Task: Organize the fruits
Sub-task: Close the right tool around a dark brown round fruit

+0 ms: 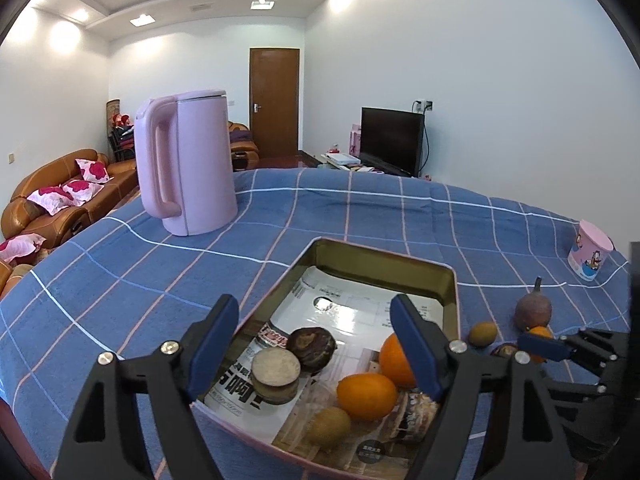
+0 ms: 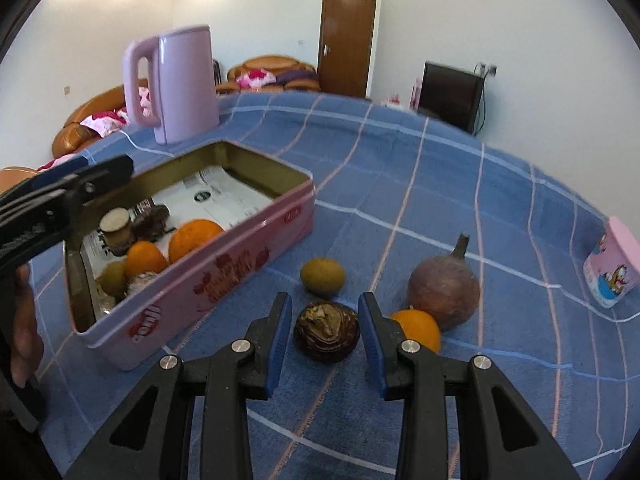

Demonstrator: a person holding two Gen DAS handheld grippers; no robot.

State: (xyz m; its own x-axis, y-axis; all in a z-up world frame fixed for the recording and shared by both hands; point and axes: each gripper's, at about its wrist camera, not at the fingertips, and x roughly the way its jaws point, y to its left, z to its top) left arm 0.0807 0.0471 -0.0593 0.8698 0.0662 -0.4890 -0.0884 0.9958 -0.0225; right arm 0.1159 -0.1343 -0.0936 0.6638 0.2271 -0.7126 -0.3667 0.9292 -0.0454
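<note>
Pink tin (image 2: 224,264) sits on the blue checked cloth (image 2: 440,184), long axis running from near left toward the kettle (image 2: 176,88). Only the right wrist view shows its printed outer wall; the red lettering is unreadable. Left gripper (image 1: 316,344) hangs spread above the fruit inside, holding nothing. Right gripper (image 2: 326,340) straddles a dark brown fruit (image 2: 326,332) outside the tin, pads not touching it.

Two wrist fisheyes look forward and downward. The left sits close above the open tin (image 1: 448,280); the right sits beside it. Both show the kettle (image 1: 188,164) far off.
</note>
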